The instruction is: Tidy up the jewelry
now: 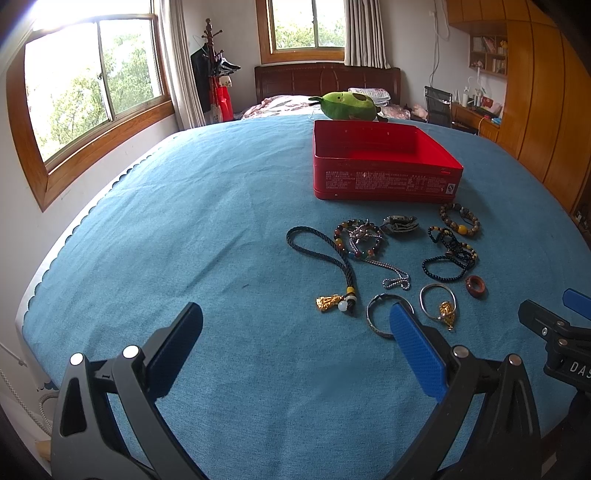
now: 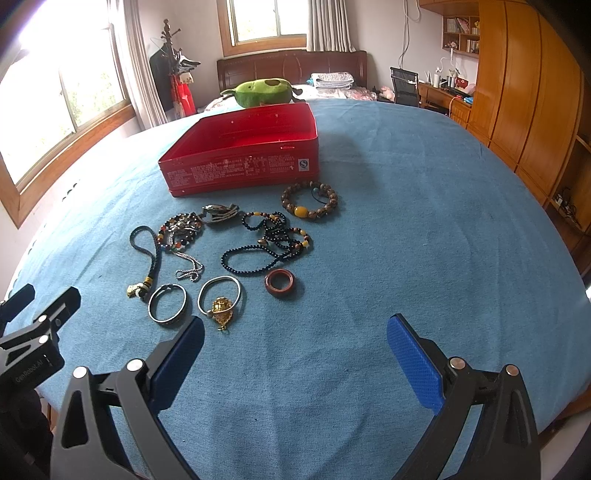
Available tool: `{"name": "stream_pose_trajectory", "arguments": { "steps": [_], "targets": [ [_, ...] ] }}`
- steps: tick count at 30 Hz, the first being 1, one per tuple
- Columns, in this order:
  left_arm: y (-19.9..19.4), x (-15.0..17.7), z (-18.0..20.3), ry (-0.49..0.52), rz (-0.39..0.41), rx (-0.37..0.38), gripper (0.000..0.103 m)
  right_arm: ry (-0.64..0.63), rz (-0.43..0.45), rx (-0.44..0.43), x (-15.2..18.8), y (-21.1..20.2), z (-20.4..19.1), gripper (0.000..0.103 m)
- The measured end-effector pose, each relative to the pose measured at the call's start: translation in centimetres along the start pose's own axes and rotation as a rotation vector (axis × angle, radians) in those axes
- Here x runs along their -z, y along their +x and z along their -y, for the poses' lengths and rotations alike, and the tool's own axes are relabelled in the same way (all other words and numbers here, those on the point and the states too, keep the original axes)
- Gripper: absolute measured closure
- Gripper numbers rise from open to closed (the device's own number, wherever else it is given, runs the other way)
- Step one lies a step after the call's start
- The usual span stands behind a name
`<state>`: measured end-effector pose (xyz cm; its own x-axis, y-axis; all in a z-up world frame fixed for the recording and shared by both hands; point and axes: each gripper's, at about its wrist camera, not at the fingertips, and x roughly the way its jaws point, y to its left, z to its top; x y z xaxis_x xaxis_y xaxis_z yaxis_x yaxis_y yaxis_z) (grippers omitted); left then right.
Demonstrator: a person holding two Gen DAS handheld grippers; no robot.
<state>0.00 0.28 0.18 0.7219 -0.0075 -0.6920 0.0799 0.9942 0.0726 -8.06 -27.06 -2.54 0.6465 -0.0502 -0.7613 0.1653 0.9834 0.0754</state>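
Bright daylight pours through two wood-framed windows with pale curtains. A dark wooden bed stands at the far wall, a coat stand to its left, honey-coloured wardrobes on the right.

The tin box sits far ahead of the right gripper; the jewelry lies between them, left of centre; the plush toy sits behind the box.

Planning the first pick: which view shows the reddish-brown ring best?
The right wrist view: the reddish-brown ring lies unobstructed, its hole plainly open. In the left wrist view the same ring appears smaller, off to the right.
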Motion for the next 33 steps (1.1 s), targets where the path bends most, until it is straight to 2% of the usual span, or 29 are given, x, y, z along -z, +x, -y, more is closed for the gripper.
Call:
{"name": "stream_pose_trajectory", "arguments": {
  "steps": [23, 28, 33],
  "targets": [
    [0.5, 0.3, -0.3, -0.004, -0.011, 0.009, 0.003, -0.005, 0.001, -0.016, -0.1, 0.8, -0.2, 0.004],
    [2.0, -0.4, -2.0, -0.057, -0.049, 0.034, 0.003, 0.015, 0.017, -0.074, -1.0, 1.0, 1.2, 0.004],
    [3.3, -1.8, -3.0, -0.081, -0.078, 0.059, 0.003, 0.023, 0.024, -0.085, -3.0, 1.8, 2.6, 0.004]
  ]
}}
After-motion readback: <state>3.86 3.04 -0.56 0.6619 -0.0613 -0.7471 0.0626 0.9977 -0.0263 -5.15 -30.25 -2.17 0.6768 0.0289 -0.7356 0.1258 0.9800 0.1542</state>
